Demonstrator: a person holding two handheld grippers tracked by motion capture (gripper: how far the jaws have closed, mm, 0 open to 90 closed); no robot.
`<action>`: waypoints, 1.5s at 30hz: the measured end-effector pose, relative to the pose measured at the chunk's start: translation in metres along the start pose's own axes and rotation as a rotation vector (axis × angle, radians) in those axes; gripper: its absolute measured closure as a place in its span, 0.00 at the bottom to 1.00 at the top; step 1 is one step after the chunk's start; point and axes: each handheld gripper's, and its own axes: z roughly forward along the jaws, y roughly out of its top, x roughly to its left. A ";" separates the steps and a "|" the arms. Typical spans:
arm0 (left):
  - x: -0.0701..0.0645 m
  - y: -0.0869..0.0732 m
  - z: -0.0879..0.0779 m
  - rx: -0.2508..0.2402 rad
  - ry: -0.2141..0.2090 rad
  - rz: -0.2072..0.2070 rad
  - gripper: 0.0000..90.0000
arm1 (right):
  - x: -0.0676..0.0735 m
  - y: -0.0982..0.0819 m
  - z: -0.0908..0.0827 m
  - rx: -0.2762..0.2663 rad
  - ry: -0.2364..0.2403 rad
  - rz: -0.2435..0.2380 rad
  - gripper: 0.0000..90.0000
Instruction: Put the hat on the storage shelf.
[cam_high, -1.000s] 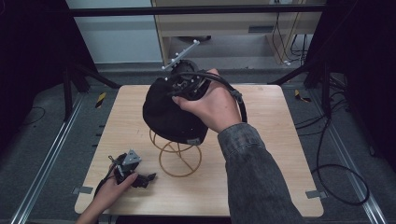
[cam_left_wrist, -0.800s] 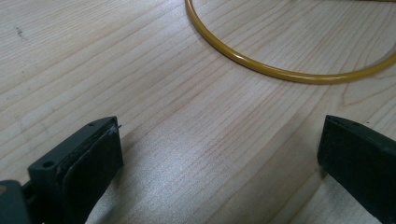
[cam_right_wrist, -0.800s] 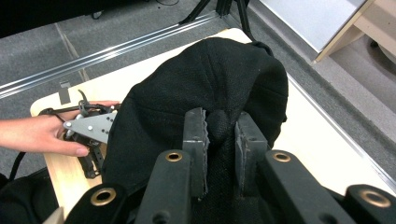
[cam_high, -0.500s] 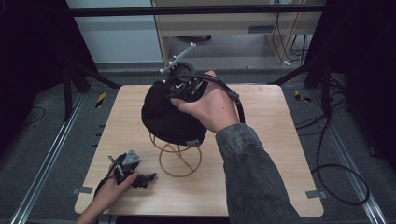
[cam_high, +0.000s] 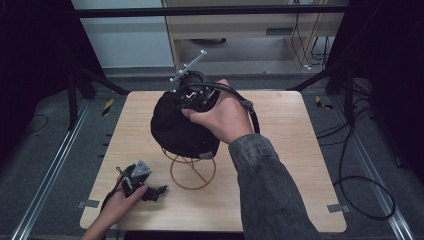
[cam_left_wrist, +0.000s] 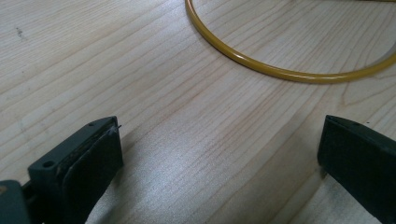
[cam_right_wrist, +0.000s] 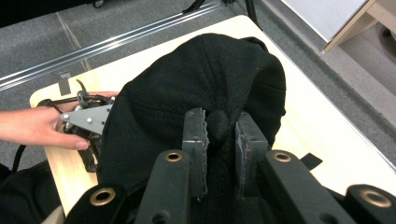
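Note:
A black hat (cam_high: 180, 131) sits over a gold wire stand (cam_high: 193, 173) at the middle of the wooden table (cam_high: 290, 150). My right gripper (cam_right_wrist: 219, 125) comes down on the hat's crown and is shut on a pinched fold of its black fabric (cam_right_wrist: 217, 122); in the high view this gripper (cam_high: 196, 98) is in a hand on top of the hat. My left gripper (cam_high: 156, 190) lies on the table at the front left, its jaws wide open (cam_left_wrist: 219, 149) with bare wood between them, pointing at the stand's base ring (cam_left_wrist: 280, 73).
The table's front left corner is just behind the left hand (cam_high: 114, 207). Black frame legs and metal floor rails (cam_high: 55, 165) flank the table. Cables (cam_high: 360, 185) lie on the floor at the right. A cabinet (cam_high: 240, 25) stands beyond the far edge.
The right gripper has dipped slightly with the hat fabric still pinched. The left hand and its gripper have stayed where they were.

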 end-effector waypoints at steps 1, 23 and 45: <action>0.000 0.000 0.000 0.000 0.000 0.000 0.00 | 0.000 0.000 0.000 0.000 0.000 0.000 0.86; 0.000 0.000 0.000 0.000 0.000 0.000 0.00 | 0.003 -0.004 0.013 0.030 0.022 -0.002 0.86; 0.000 0.000 0.000 0.000 -0.001 0.001 0.00 | 0.007 -0.007 0.023 0.051 0.043 -0.010 0.83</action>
